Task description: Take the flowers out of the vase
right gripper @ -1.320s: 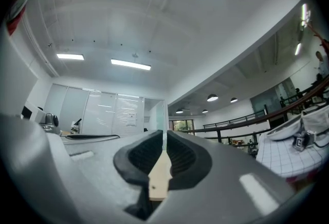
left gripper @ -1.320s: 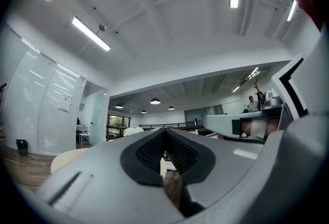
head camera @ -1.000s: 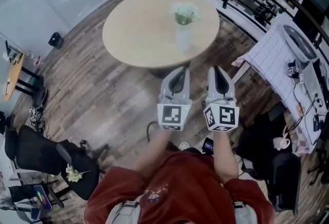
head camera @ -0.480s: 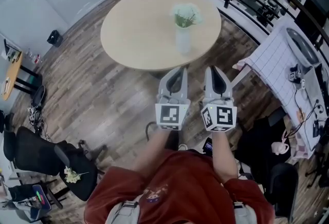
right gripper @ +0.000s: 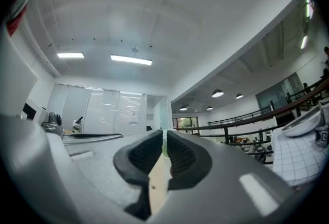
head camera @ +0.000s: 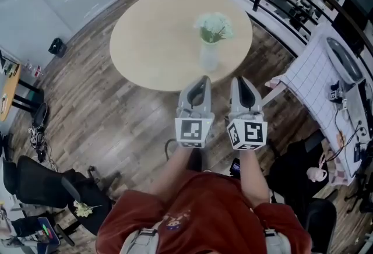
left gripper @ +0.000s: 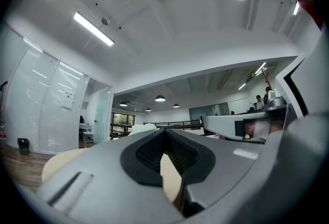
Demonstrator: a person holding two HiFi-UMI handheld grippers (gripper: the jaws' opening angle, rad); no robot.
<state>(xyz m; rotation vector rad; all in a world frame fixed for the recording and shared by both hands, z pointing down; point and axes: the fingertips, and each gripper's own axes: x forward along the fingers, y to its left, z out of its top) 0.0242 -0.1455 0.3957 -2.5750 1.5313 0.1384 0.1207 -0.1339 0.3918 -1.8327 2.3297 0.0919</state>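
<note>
Toward five o'clock on the round desk (head camera: 151, 37), the flowers (head camera: 214, 25) stand in the white vase (head camera: 209, 56), untouched. Left claw (head camera: 201, 80) and right claw (head camera: 243, 80), both clenched and empty, sit at the vase's six o'clock, aimed at it, seemingly on approach.

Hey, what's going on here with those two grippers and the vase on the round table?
A person in a red top holds a gripper in each hand, both pointed toward the round table. The left gripper and right gripper sit side by side at the table's near edge, jaws shut with nothing between them. The flowers stand in the pale vase just beyond the grippers, so nothing has been taken out yet.
</note>
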